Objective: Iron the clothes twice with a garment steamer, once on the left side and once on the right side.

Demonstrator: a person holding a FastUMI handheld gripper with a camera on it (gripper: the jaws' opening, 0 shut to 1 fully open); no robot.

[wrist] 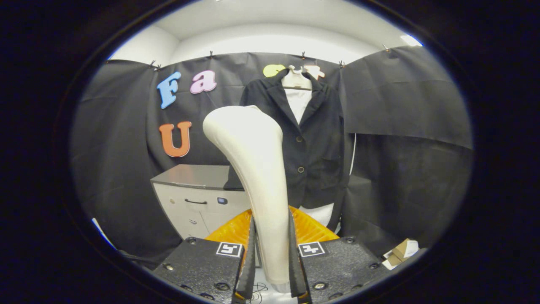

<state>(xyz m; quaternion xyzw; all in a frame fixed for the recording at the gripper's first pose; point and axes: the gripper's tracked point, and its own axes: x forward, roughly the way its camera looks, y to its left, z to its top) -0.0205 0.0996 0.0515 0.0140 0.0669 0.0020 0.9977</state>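
The tongs (270, 257) are pinching the garment steamer (253, 169) by its handle: both dark fingers (249, 261) press against the cream shaft from either side, and the wand rises from between them, curving up and to the left so that its rounded head stands in front of the clothes. The clothes, a dark jacket (314, 139) over a white shirt (298, 103), hang on a hanger (296, 80) against the booth's black wall, beyond the steamer and a little to its right. From here the head overlaps the jacket's left-hand half, but whether it touches the cloth cannot be told. An orange ribbed thing (312, 228) lies just behind the fingers, and a grey cabinet (198, 194) with a drawer handle stands below and left of the jacket; some small cardboard boxes (400, 251) sit low on the right. My judgement is that the steamer is already in hand and the job is at the approach, or at a pass over one side of the jacket; how many passes are done cannot be told. The next move calls for a firm hold on the handle, bringing the head flat onto the chosen front panel and drawing it smoothly along it, then doing the same on the other side, steering clear of the buttons (300, 169).
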